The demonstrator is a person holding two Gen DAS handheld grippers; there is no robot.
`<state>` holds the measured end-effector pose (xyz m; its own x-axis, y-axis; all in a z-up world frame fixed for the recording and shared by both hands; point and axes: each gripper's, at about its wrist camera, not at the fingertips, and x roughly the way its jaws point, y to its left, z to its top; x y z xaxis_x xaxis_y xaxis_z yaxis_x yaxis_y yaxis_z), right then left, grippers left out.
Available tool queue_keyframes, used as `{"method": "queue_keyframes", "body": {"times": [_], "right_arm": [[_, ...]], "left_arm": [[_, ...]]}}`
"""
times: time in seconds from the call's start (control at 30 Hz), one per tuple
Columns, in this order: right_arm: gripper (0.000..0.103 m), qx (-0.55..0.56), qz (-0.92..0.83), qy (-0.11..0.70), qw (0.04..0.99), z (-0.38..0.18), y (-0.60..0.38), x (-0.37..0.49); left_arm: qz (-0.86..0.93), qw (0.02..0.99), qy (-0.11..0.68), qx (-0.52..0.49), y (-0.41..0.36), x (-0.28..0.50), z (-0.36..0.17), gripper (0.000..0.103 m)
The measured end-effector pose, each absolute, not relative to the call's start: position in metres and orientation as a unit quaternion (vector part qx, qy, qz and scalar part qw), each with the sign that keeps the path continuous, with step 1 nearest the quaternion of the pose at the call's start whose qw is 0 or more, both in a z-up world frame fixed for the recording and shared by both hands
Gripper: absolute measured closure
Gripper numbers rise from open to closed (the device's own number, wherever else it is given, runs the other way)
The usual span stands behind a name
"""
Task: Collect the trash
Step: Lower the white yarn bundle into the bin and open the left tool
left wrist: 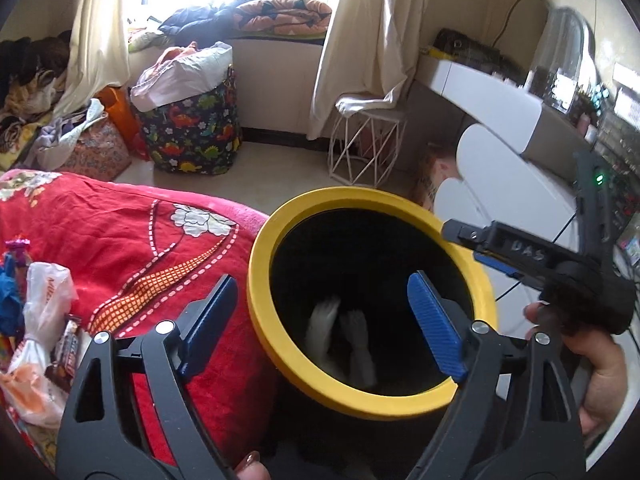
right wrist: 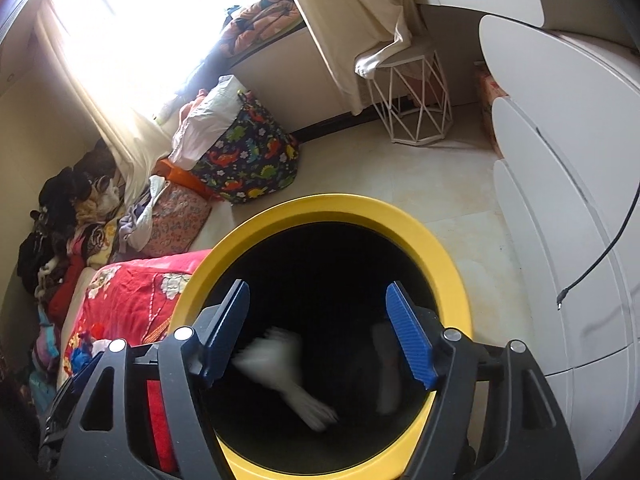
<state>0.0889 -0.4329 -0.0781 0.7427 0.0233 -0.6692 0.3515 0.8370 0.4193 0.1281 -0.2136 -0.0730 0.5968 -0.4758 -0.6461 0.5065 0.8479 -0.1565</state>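
over yellow-rimmed bin (left wrist: 372, 400) | left tool (left wrist: 324, 324) released | right tool (right wrist: 320, 340) released, marked "das"

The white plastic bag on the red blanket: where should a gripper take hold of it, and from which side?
Probably the twisted neck of the white plastic bag, where the film bunches narrow enough for the jaws. Come from above, jaws across the neck, since it lies flat on the red blanket with wrappers crowding its left.

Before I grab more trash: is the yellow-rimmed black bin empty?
No. Pale crumpled pieces lie at the bottom of the yellow-rimmed black bin.
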Motion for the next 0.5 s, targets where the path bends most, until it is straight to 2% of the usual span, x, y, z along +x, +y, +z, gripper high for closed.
{"method": "queue_keyframes", "body": {"times": [0.03,0.2,0.5], "right_arm": [[0.031,0.27,-0.093,0.346,0.894,-0.078,-0.432,0.089],[0.029,0.259,-0.09,0.342,0.898,-0.074,-0.426,0.089],[0.028,0.238,-0.08,0.335,0.908,-0.067,-0.409,0.09]], "left_arm": [[-0.273,0.895,0.352,0.02,-0.213,0.127,-0.072,0.017],[-0.27,0.901,0.339,0.016,-0.206,0.121,-0.066,0.011],[-0.248,0.916,0.316,-0.004,-0.182,0.114,-0.051,0.011]]}}
